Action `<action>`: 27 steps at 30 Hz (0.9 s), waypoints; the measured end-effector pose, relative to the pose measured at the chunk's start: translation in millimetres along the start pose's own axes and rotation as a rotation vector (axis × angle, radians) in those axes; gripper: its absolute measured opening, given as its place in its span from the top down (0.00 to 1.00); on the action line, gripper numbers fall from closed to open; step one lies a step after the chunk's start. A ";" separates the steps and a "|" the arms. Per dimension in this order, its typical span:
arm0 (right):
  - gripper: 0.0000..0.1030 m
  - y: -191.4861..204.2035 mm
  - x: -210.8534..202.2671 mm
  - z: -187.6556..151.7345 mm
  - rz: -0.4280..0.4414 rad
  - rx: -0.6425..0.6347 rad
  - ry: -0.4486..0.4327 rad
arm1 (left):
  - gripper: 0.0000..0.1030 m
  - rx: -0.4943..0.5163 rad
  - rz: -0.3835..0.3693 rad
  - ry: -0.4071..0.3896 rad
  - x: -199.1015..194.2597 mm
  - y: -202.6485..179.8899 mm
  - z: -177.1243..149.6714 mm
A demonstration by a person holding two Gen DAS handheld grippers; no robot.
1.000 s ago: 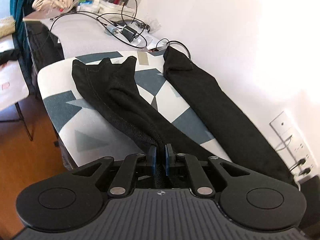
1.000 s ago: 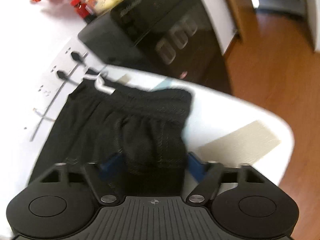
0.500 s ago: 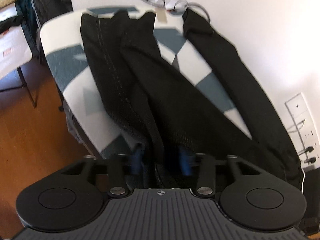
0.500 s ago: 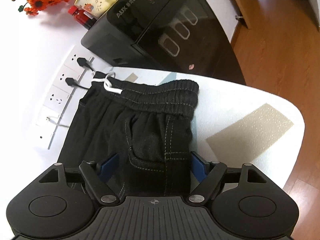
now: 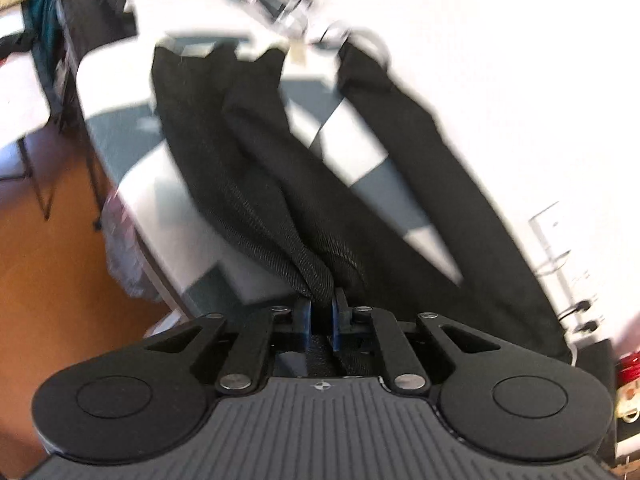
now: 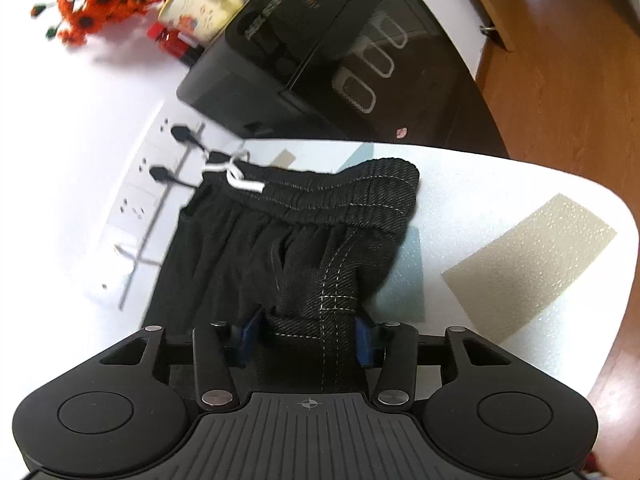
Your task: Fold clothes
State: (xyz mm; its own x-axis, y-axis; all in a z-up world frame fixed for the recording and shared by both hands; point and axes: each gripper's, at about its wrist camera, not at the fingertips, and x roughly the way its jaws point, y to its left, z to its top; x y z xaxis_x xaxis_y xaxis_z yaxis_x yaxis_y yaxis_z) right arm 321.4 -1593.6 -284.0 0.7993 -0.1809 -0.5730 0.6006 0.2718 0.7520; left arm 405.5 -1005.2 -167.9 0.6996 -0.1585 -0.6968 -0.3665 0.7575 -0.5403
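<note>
Black trousers [image 5: 280, 184] lie lengthwise on a white board with grey-blue shapes [image 5: 132, 152]. One leg runs along the wall and the other is bunched toward the board's left edge. My left gripper [image 5: 320, 312] is shut on a twisted fold of the near leg fabric. In the right wrist view the trousers [image 6: 224, 248] show their elastic waistband [image 6: 340, 196] and white drawstring [image 6: 240, 180]. My right gripper [image 6: 306, 336] has a thick gather of hip fabric pressed between its blue pads [image 6: 364, 340], lifted a little off the board [image 6: 520, 208].
A black appliance [image 6: 320, 60] stands just past the waistband end of the board. Wall sockets with plugs [image 6: 160, 168] sit beside it, and orange flowers [image 6: 96, 4] with a cream mug [image 6: 200, 8] behind. Cables [image 5: 280, 0] lie past the leg ends. Wooden floor [image 5: 48, 280] lies below the board's left edge.
My left gripper let go of the leg, opened, then shut again on a fold of it. The right gripper's pads have come closer together around the hip fabric, which now rises off the board.
</note>
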 end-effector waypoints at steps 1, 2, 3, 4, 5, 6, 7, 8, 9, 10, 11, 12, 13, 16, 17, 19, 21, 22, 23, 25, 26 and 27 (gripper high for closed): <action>0.58 -2.1 1.4 -0.3 -0.002 0.008 0.003 | 0.90 0.006 -0.008 -0.005 0.5 -1.9 0.4; 0.54 -4.1 3.3 -0.6 -0.011 0.014 0.007 | 0.90 0.001 -0.013 -0.005 2.1 -2.2 0.6; 0.52 -5.9 6.1 -0.6 -0.014 0.019 0.011 | 0.90 -0.022 -0.012 0.003 5.4 0.0 0.3; 0.51 -5.7 8.3 -0.4 -0.015 0.015 0.011 | 0.91 -0.045 -0.011 0.011 8.8 2.2 0.1; 0.51 -4.2 10.0 0.0 -0.017 0.004 0.010 | 0.92 -0.061 -0.006 0.014 11.8 2.9 0.2; 0.58 -2.8 11.8 0.4 -0.018 -0.006 0.009 | 0.93 -0.065 0.005 0.009 14.3 1.1 0.9; 0.63 -1.0 12.7 0.9 -0.023 -0.016 0.013 | 0.93 -0.051 0.014 -0.005 14.8 -2.2 2.0; 0.69 0.9 13.2 1.6 -0.031 -0.025 0.019 | 0.93 -0.008 0.022 -0.035 12.0 -7.9 3.4; 0.71 2.1 11.4 2.1 -0.021 -0.025 0.020 | 0.93 0.023 0.019 -0.064 8.0 -13.2 5.5; 0.73 2.7 8.2 2.6 -0.001 -0.018 0.017 | 0.93 0.034 0.001 -0.091 2.1 -18.0 8.6; 0.75 4.4 3.9 4.4 0.019 -0.019 0.014 | 0.93 0.039 -0.018 -0.117 -4.3 -22.4 12.1; 0.76 6.8 -1.0 6.9 0.039 -0.027 0.012 | 0.93 0.033 -0.040 -0.141 -11.2 -26.0 15.8; 0.77 9.1 -6.0 9.5 0.060 -0.034 0.010 | 0.93 0.029 -0.060 -0.167 -18.2 -29.4 18.8; 0.78 16.2 -20.8 17.2 0.120 -0.056 0.003 | 0.93 0.081 -0.120 -0.276 -38.4 -45.4 22.9; 0.79 18.5 -25.7 19.8 0.140 -0.063 0.001 | 0.93 0.103 -0.135 -0.311 -44.1 -49.8 21.7; 0.79 23.2 -35.6 24.9 0.180 -0.078 -0.003 | 0.93 0.118 -0.159 -0.361 -53.5 -56.6 18.2; 0.82 26.2 -45.0 30.2 0.213 -0.078 -0.007 | 0.93 0.110 -0.171 -0.387 -63.4 -61.9 13.8; 0.82 25.7 -49.1 33.1 0.222 -0.062 -0.008 | 0.94 0.106 -0.176 -0.396 -68.9 -64.5 11.2; 0.83 25.3 -53.1 36.0 0.231 -0.047 -0.009 | 0.94 0.110 -0.186 -0.405 -74.9 -67.3 8.3; 0.83 22.4 -64.1 40.0 0.261 -0.001 -0.028 | 0.94 0.119 -0.205 -0.425 -87.0 -72.9 2.5; 0.84 22.0 -70.4 42.1 0.279 0.007 -0.043 | 0.94 0.124 -0.215 -0.435 -93.0 -75.8 -0.4; 0.84 22.2 -76.8 44.4 0.296 0.009 -0.059 | 0.94 0.123 -0.225 -0.443 -97.8 -78.2 -2.6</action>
State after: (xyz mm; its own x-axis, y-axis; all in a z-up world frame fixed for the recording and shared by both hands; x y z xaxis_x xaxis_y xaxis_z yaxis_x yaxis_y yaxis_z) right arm 274.2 -1615.7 -208.9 0.9393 -0.1500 -0.3085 0.3411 0.3130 0.8864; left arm 364.2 -1050.6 -58.8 0.9556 -0.0627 -0.2879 -0.1204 0.8087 -0.5758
